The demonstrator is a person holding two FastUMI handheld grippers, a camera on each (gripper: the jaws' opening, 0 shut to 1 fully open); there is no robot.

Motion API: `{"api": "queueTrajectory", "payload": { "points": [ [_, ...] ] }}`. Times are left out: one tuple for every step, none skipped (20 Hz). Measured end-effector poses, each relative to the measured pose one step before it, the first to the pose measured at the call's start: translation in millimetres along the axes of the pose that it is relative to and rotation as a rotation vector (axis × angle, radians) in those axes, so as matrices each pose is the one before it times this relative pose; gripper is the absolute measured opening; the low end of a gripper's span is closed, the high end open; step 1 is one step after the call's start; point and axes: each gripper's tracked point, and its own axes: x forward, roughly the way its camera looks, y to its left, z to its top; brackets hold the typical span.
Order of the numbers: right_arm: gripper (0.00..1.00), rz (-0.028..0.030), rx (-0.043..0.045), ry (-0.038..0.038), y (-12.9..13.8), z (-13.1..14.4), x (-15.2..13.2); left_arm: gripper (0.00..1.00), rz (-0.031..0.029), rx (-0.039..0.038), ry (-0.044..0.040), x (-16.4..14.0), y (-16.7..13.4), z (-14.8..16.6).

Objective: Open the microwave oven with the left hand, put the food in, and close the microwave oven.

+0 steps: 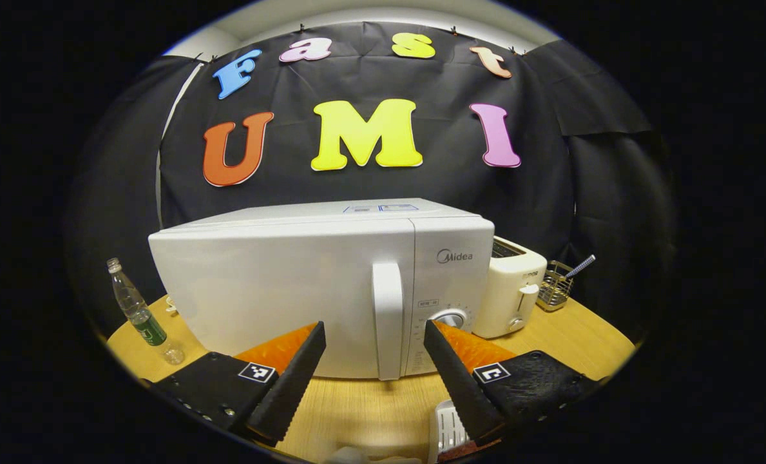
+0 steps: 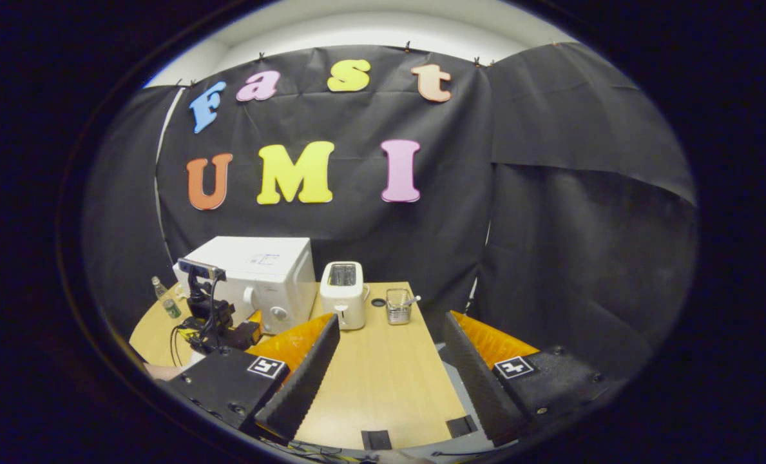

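Left tool (image 1: 374,335) hangs with fingers apart before the shut microwave (image 1: 321,283), its door handle (image 1: 388,319) between the fingertips but untouched. A toaster (image 1: 510,293) stands just right of the microwave, a bottle (image 1: 141,312) left, all on the wooden surface (image 1: 363,406).

Right tool (image 2: 389,332) hangs spread wide over the surface, well back from the microwave (image 2: 254,280), holding nothing.

Left gripper (image 1: 374,332) and right gripper (image 2: 392,322) both hold jaws wide apart.
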Motion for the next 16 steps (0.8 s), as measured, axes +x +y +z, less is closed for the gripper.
{"api": "queueTrajectory", "payload": {
  "points": [
    [1.00,0.00095,0.00879,0.00110,-2.09,1.26,3.73,0.96,0.00506,-0.00537,-0.00115,5.21,-1.32,-1.56],
    [1.00,0.00218,0.00368,0.00529,-1.39,-1.83,5.62,0.91,0.01012,-0.00141,-0.00604,4.40,1.96,2.12],
    [1.00,0.00489,-0.00011,0.00501,0.26,0.79,4.39,0.89,-0.00156,0.00033,-0.00278,2.06,-0.03,1.17],
    [1.00,0.00830,-0.00047,0.00289,0.55,-1.08,4.03,0.87,-0.00464,-0.00479,0.00247,3.70,-2.39,-0.37],
    [1.00,0.01044,-0.00163,0.00769,1.96,-0.66,3.71,0.68,-0.01849,-0.00897,0.00772,2.47,-4.19,-1.15],
    [1.00,0.01059,-0.00104,0.00482,1.99,-1.25,3.08,0.69,-0.01324,-0.00630,0.00643,1.62,-2.70,-1.48],
    [0.96,0.01023,-0.00239,-0.00062,2.22,1.90,2.31,0.51,0.00783,0.00129,0.00181,-2.89,1.56,0.26],
    [1.00,0.00680,-0.00512,-0.00066,1.21,1.19,2.50,0.41,-0.02675,-0.01425,0.00425,-2.27,-4.19,-0.59],
    [1.00,0.00483,-0.00303,0.00071,0.95,1.27,1.69,0.39,0.00403,0.00589,-0.00421,3.57,-0.52,-0.77],
    [1.00,0.00803,0.00020,0.00454,1.64,-0.42,2.48,0.14,-0.00869,-0.00564,0.00082,-8.07,0.76,1.20],
    [1.00,0.00510,0.00504,0.00389,1.16,0.15,2.26,0.25,0.00040,0.01081,-0.00439,9.74,-1.35,-1.48],
    [1.00,0.00725,0.00627,0.00120,0.95,0.34,2.07,0.24,0.00284,0.00086,-0.00189,-0.77,0.87,-1.35],
    [1.00,0.00399,0.00799,0.00074,0.49,0.46,1.88,0.20,0.00371,0.00186,-0.00118,-0.22,1.04,1.83],
    [1.00,0.00655,0.00693,0.00280,2.09,-1.61,0.61,0.17,0.00261,-0.00171,0.00020,0.36,-0.30,-0.23],
    [0.96,0.00489,0.00447,0.00318,1.83,-0.39,0.71,0.17,-0.00276,-0.01278,0.00473,-2.18,0.82,0.37],
    [1.00,0.00706,0.00398,0.00539,2.04,-1.18,0.53,0.12,-0.00381,-0.01798,0.01261,1.32,-2.49,-2.10]
  ]
}}
